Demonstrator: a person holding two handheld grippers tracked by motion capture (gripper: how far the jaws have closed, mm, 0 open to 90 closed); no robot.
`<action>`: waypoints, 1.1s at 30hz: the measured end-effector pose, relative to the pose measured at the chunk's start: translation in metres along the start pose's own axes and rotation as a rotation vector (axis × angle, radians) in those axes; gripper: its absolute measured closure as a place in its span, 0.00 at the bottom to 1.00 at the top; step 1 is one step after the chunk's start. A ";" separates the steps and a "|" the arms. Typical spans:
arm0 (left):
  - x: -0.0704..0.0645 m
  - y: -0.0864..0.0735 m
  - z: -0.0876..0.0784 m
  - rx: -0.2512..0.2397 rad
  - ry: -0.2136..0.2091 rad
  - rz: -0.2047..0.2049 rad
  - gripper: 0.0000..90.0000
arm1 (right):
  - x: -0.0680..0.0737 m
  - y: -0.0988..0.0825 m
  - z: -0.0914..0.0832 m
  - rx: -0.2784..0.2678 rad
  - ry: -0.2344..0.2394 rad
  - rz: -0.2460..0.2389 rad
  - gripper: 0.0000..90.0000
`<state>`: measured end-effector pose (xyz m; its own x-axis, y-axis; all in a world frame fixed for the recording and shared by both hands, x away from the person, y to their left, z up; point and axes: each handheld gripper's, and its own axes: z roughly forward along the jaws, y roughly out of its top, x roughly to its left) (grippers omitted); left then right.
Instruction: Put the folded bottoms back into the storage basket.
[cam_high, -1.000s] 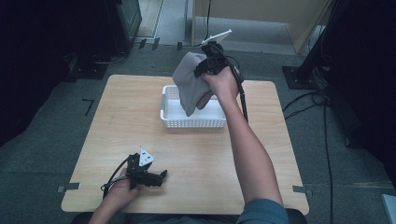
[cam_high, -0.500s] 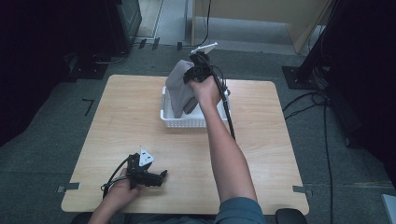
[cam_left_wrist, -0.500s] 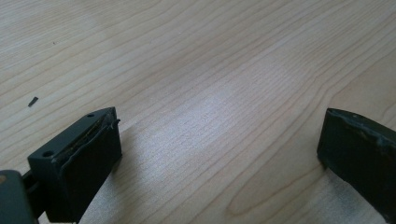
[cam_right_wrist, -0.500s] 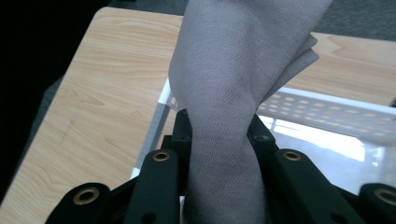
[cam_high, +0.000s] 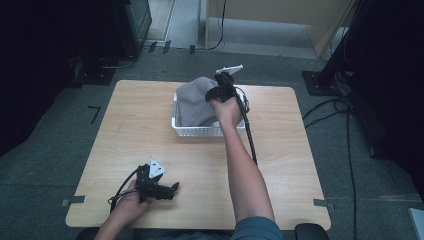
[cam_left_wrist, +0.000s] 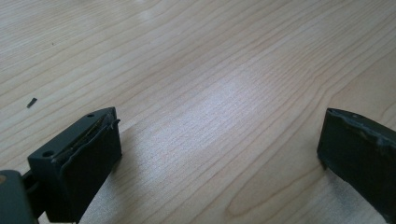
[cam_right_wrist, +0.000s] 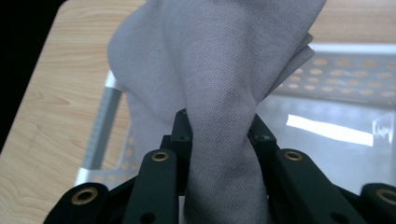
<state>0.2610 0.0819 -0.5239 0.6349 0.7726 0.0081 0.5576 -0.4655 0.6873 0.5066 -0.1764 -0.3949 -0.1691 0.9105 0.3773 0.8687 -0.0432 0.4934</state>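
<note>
My right gripper (cam_high: 218, 91) is clamped on a grey cloth (cam_high: 195, 105); in the right gripper view the 2 black jaws pinch a bunched fold of that cloth (cam_right_wrist: 219, 93) between them, and the fabric rises in a twisted column above the pads. The cloth hangs into a white basket (cam_high: 192, 132), its lower part lying inside against the left wall while the gathered top sits at my jaws over the basket's far right part. The basket (cam_right_wrist: 327, 70) has perforated walls and stands on the far half of the wooden table (cam_high: 300, 150), a little right of the middle. My right forearm stretches across the table to it, and the gripper's cable trails beside the arm. My left gripper (cam_high: 172, 189) rests on the table near the front edge, well apart from the basket. Its 2 jaws stand wide apart, with bare wood (cam_left_wrist: 210, 93) between them and nothing held.
</note>
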 end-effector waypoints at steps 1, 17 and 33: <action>0.000 0.000 0.000 0.000 0.000 0.000 0.00 | -0.003 -0.002 0.001 0.004 -0.002 0.005 0.79; 0.000 0.000 0.000 0.000 -0.001 -0.002 0.00 | -0.036 -0.023 0.016 0.006 -0.017 0.043 0.78; 0.000 0.000 0.000 0.002 -0.002 0.002 0.00 | -0.054 -0.032 0.021 0.011 0.002 -0.026 0.59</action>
<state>0.2609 0.0819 -0.5239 0.6369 0.7709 0.0079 0.5577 -0.4678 0.6857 0.4972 -0.2154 -0.4471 -0.1926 0.9103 0.3665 0.8693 -0.0150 0.4941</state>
